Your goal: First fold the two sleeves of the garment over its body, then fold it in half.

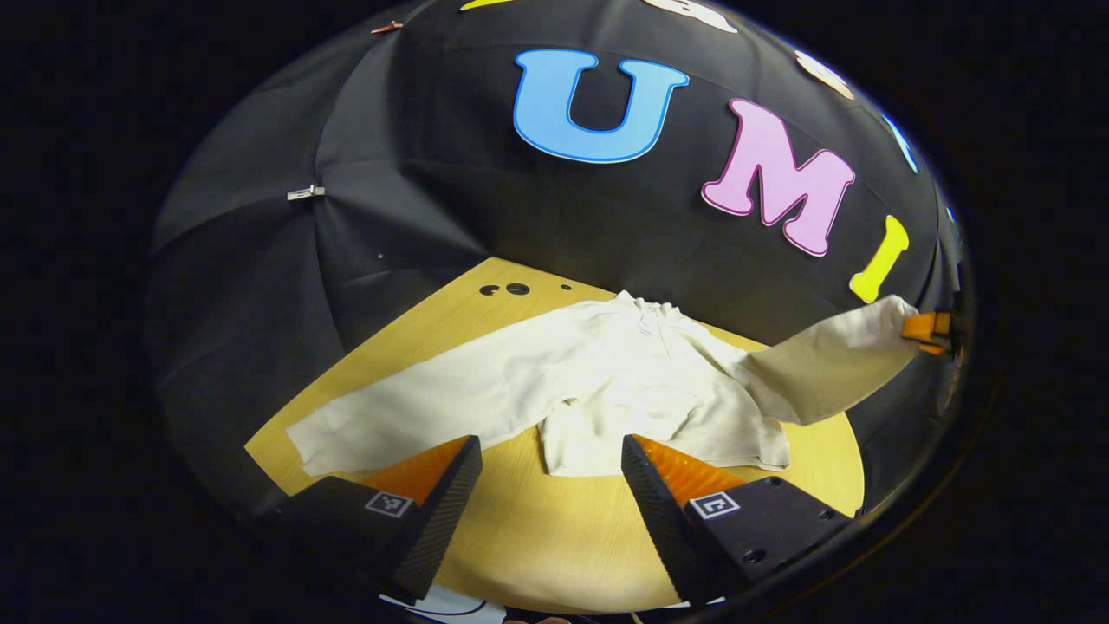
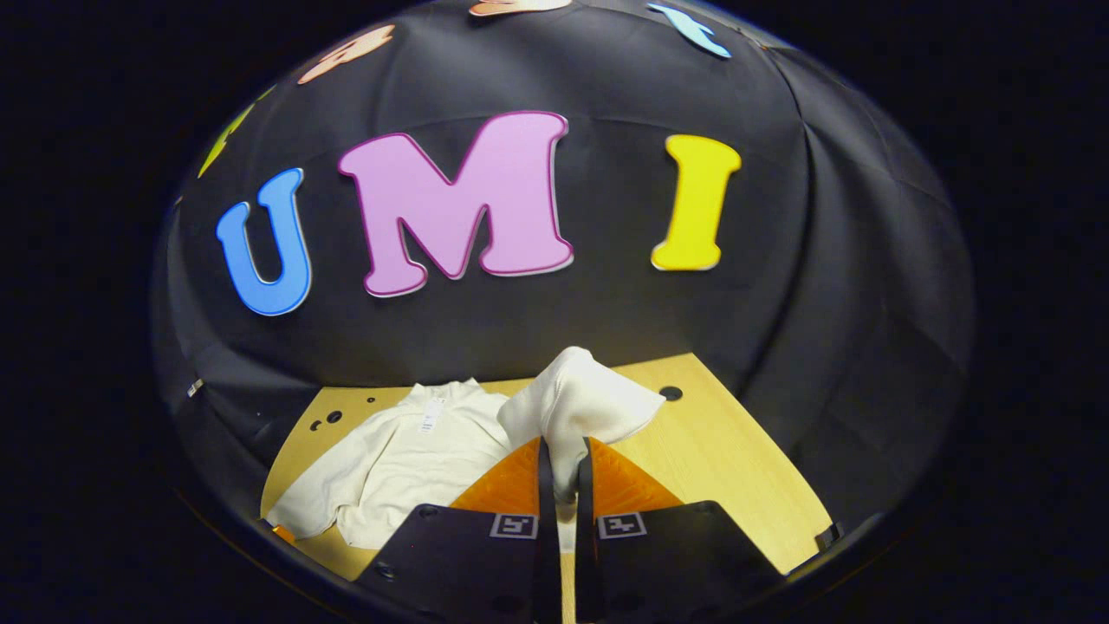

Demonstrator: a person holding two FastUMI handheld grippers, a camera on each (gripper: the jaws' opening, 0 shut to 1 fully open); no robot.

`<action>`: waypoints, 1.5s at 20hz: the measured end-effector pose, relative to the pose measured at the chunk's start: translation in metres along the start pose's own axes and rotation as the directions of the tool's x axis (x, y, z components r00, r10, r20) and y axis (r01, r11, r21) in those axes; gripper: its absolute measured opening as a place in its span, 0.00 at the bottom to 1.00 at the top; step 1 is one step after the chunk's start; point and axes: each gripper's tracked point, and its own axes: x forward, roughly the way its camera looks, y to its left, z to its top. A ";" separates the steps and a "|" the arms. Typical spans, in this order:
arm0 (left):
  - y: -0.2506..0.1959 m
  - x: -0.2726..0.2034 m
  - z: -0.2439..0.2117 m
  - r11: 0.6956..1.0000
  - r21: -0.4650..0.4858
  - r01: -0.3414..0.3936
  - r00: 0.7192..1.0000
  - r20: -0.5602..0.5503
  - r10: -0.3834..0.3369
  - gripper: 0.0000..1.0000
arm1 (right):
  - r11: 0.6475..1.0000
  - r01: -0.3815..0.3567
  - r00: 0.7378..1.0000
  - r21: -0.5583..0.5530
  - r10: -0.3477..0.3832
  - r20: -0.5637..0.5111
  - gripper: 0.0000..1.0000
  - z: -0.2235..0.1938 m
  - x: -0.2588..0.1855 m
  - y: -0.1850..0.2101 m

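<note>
the right gripper [image 2: 563, 485] has its two fingers pressed together on the cuff end of one sleeve [image 2: 576, 403] of the cream garment [image 2: 407, 455], and the cloth bunches up and rises above the fingertips. in the left gripper view that same gripper [image 1: 931, 331] shows far off at the right edge, holding the sleeve [image 1: 832, 364] lifted off the table and stretched out sideways from the shoulder.

the left gripper [image 1: 550, 481] has its fingers spread wide apart with nothing between them, hovering over bare wood just in front of the garment's hem.

counted: one garment, two sleeves, two grippers, one table. the garment lies flat on the wooden table [image 1: 537, 537], collar toward the black cloth wall [image 1: 416, 225] and hem toward the left gripper. its other sleeve [image 1: 416, 403] lies flat on the wood, stretched out to the table's left side in the left gripper view (its cuff reaches close to the table edge, near one of the left gripper's fingers).

a few small dark holes [image 1: 507, 289] sit in the tabletop near the far corner, beyond the collar. a small tag [image 2: 427, 423] shows at the neck. in the right gripper view the raised sleeve hides part of the garment's body behind it.

the left gripper points level toward the wall, low over the table; the right gripper points the same general way, held higher.
</note>
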 end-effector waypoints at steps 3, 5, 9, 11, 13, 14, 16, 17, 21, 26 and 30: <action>0.011 0.002 -0.003 1.000 -0.008 -0.015 1.000 -0.007 0.014 1.00 | 0.997 -0.075 0.997 -0.028 0.076 0.019 0.10 0.022 0.019 0.051; 0.021 -0.001 -0.002 0.999 -0.021 -0.030 1.000 0.000 0.030 1.00 | 0.991 -0.128 0.992 -0.038 0.129 0.016 0.10 0.025 0.032 0.089; 0.051 -0.005 -0.003 0.994 -0.071 -0.083 0.996 0.007 0.083 0.96 | 0.976 -0.212 0.977 -0.057 0.211 -0.019 0.11 0.014 0.062 0.162; 0.067 -0.008 -0.004 0.989 -0.098 -0.109 0.994 0.013 0.111 1.00 | 0.965 -0.254 0.967 -0.060 0.252 -0.038 0.10 0.005 0.080 0.203; 0.087 -0.010 -0.006 0.983 -0.109 -0.151 0.988 0.014 0.153 1.00 | 0.955 -0.290 0.957 -0.065 0.287 -0.053 0.10 -0.004 0.098 0.243; 0.098 -0.010 -0.006 0.978 -0.114 -0.177 0.984 0.016 0.180 1.00 | 0.950 -0.304 0.952 -0.071 0.301 -0.060 0.10 -0.010 0.108 0.263; 0.120 -0.013 -0.006 0.965 -0.139 -0.221 0.974 0.017 0.226 1.00 | 0.940 -0.331 0.942 -0.084 0.325 -0.082 0.10 -0.027 0.129 0.301; 0.131 -0.014 -0.007 0.957 -0.155 -0.244 0.968 0.015 0.249 1.00 | 0.935 -0.344 0.937 -0.090 0.335 -0.102 0.10 -0.039 0.139 0.319; 0.180 -0.011 -0.018 0.916 -0.191 -0.353 0.933 0.006 0.360 1.00 | 0.925 -0.358 0.927 -0.126 0.336 -0.167 0.11 -0.096 0.183 0.367; 0.230 0.000 -0.048 0.850 -0.222 -0.477 0.875 -0.031 0.483 1.00 | 0.920 -0.363 0.917 -0.145 0.326 -0.229 0.18 -0.163 0.230 0.399; 0.259 0.018 -0.063 0.774 -0.282 -0.567 0.817 -0.072 0.572 1.00 | 0.907 -0.376 0.914 -0.191 0.329 -0.237 0.34 -0.193 0.248 0.410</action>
